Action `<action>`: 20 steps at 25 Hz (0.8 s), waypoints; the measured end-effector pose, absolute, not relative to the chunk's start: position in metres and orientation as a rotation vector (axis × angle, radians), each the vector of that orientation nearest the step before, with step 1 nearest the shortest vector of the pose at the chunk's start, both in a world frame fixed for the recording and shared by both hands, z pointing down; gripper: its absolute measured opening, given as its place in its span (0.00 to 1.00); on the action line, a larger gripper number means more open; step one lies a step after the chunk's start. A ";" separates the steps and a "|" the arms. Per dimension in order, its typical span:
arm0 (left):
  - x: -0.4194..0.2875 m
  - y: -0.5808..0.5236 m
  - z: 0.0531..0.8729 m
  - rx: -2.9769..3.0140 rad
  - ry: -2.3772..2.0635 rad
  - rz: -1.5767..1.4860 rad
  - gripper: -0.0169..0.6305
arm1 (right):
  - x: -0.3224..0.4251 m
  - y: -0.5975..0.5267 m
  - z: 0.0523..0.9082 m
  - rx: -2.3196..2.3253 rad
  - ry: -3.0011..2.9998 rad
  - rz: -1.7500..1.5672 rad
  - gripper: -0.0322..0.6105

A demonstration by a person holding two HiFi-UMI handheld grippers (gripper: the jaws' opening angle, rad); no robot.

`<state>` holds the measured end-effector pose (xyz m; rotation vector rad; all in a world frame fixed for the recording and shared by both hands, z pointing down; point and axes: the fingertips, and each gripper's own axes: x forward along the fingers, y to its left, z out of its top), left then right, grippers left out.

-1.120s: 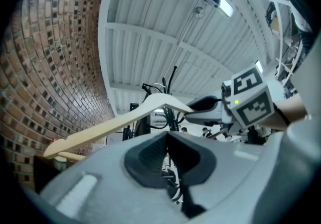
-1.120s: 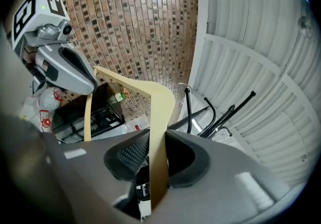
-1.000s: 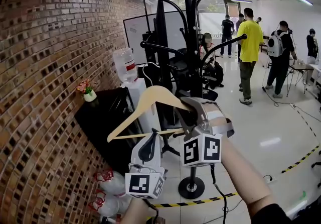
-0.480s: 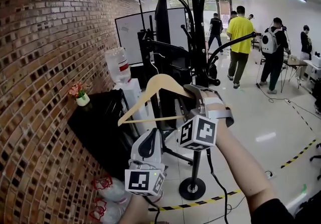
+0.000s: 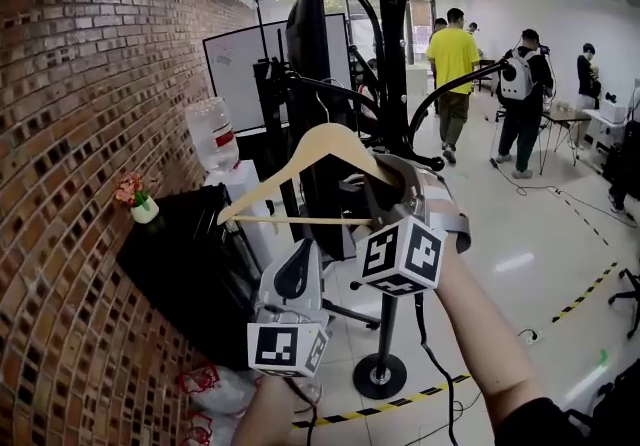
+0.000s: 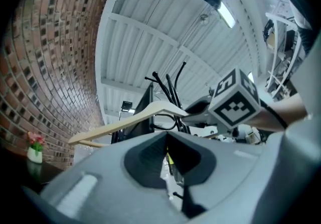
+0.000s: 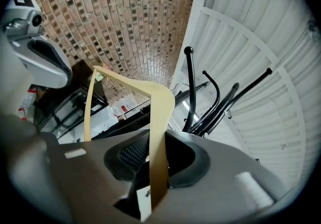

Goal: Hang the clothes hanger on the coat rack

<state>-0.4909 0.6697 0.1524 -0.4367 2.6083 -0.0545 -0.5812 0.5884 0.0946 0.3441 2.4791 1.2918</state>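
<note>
A pale wooden hanger [image 5: 318,147] hangs in the air in front of the black coat rack [image 5: 390,84], its bar about level. My right gripper [image 5: 388,186] is shut on the hanger's right arm, which runs between the pads in the right gripper view [image 7: 156,137]. The rack's curved arms [image 7: 189,87] rise just beyond the hanger. My left gripper [image 5: 297,272] sits lower and to the left, under the hanger, shut with nothing in it [image 6: 168,152]. It touches neither hanger nor rack.
A brick wall [image 5: 70,134] runs along the left. A black table [image 5: 180,254] with a small flower pot [image 5: 140,206], a water bottle [image 5: 212,139] and a whiteboard [image 5: 235,64] stand by it. The rack's round base [image 5: 380,374] is on the floor. People [image 5: 452,54] stand far back.
Both grippers have moved up and closer to the rack. The hanger has risen with the right gripper and its bar has levelled out.
</note>
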 end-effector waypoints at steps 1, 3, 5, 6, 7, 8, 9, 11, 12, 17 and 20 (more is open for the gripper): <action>-0.492 0.670 0.150 -0.440 2.603 -0.055 0.03 | -0.581 0.586 0.094 0.338 2.491 1.275 0.20; -0.494 0.668 0.147 -0.449 2.595 -0.054 0.03 | -0.579 0.581 0.095 0.319 2.512 1.250 0.20; -0.494 0.667 0.147 -0.461 2.591 -0.052 0.03 | -0.577 0.576 0.096 0.301 2.531 1.229 0.20; -0.494 0.666 0.148 -0.468 2.591 -0.048 0.03 | -0.576 0.574 0.097 0.297 2.540 1.221 0.20; -0.494 0.665 0.149 -0.475 2.594 -0.044 0.03 | -0.575 0.572 0.099 0.293 2.547 1.217 0.20; -0.493 0.664 0.151 -0.481 2.597 -0.042 0.03 | -0.575 0.570 0.102 0.287 2.554 1.217 0.20; -0.494 0.663 0.153 -0.486 2.600 -0.042 0.03 | -0.576 0.568 0.105 0.278 2.560 1.219 0.20; -0.496 0.661 0.158 -0.491 2.610 -0.040 0.03 | -0.580 0.564 0.111 0.259 2.571 1.220 0.20; -0.498 0.661 0.160 -0.492 2.618 -0.036 0.03 | -0.581 0.562 0.113 0.254 2.576 1.218 0.20; -0.505 0.657 0.174 -0.499 2.650 -0.032 0.03 | -0.587 0.552 0.130 0.252 2.604 1.189 0.20; -0.512 0.651 0.182 -0.505 2.653 -0.045 0.03 | -0.597 0.542 0.143 0.250 2.627 1.187 0.20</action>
